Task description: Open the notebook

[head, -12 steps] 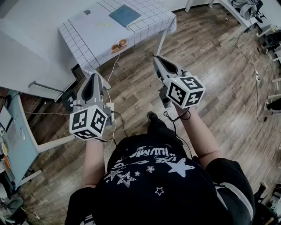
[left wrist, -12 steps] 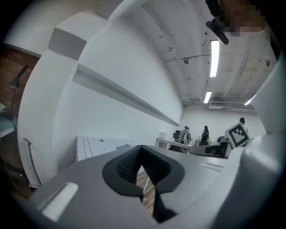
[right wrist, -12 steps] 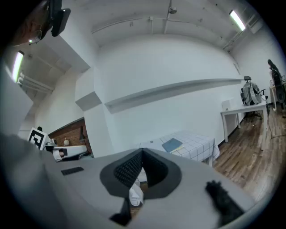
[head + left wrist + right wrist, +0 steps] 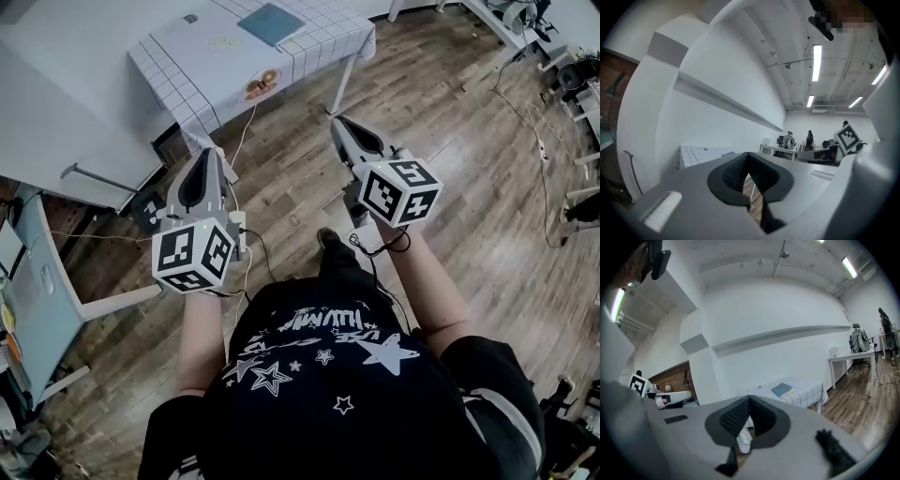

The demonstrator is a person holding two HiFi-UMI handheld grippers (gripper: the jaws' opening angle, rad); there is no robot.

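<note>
A closed blue notebook (image 4: 272, 23) lies on a table with a white checked cloth (image 4: 202, 66), far ahead at the top of the head view. The right gripper view shows the same notebook (image 4: 782, 390) small on that table (image 4: 806, 397). My left gripper (image 4: 207, 152) and right gripper (image 4: 338, 122) are held side by side over the wooden floor, well short of the table. Both point toward it. Each has its jaws shut with nothing between them, as the left gripper (image 4: 748, 157) and right gripper (image 4: 749, 399) show in their own views.
Cables and a power strip (image 4: 236, 232) lie on the wooden floor (image 4: 469, 187) between me and the table. A glass-topped side desk (image 4: 37, 309) stands at the left. More white desks (image 4: 511, 23) and a cable run along the upper right. People (image 4: 808, 138) sit at far desks.
In the head view the table and notebook have slid a little toward the top edge. Both grippers keep their pose and their jaws stay shut.
</note>
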